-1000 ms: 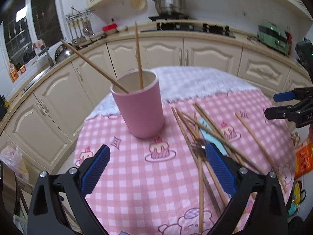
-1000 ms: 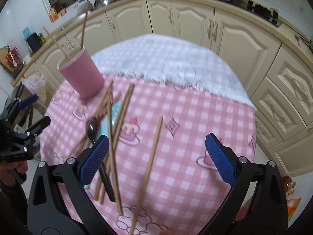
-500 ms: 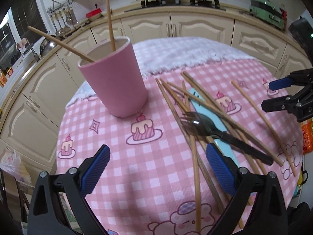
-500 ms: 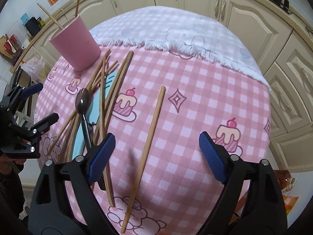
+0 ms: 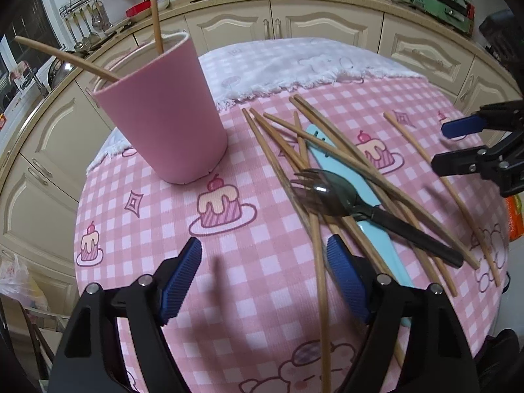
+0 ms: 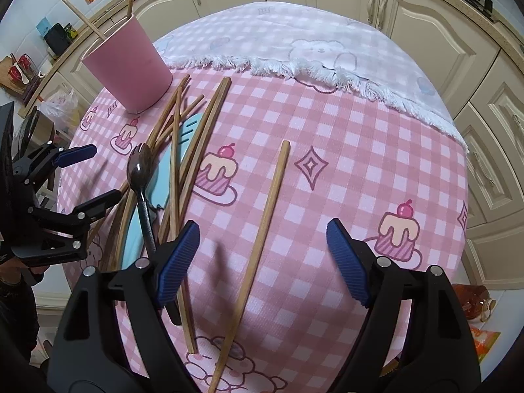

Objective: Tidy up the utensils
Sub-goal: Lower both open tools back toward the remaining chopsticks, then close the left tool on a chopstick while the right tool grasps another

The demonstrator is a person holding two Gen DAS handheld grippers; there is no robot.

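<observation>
Now the right gripper (image 6: 262, 249), jaws narrowing but unclamped, straddles a lone chopstick (image 6: 262, 235); the left gripper (image 5: 263, 271) narrows over bare tablecloth (image 5: 147, 229).

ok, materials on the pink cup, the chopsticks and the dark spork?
Pink cup: probably matte plastic, opaque, no glare, thin pale rim. Chopsticks: wood or bamboo by their brown, dull, grainy look. Dark spork: likely translucent smoky plastic, glossy, with a bright highlight on the bowl.
</observation>
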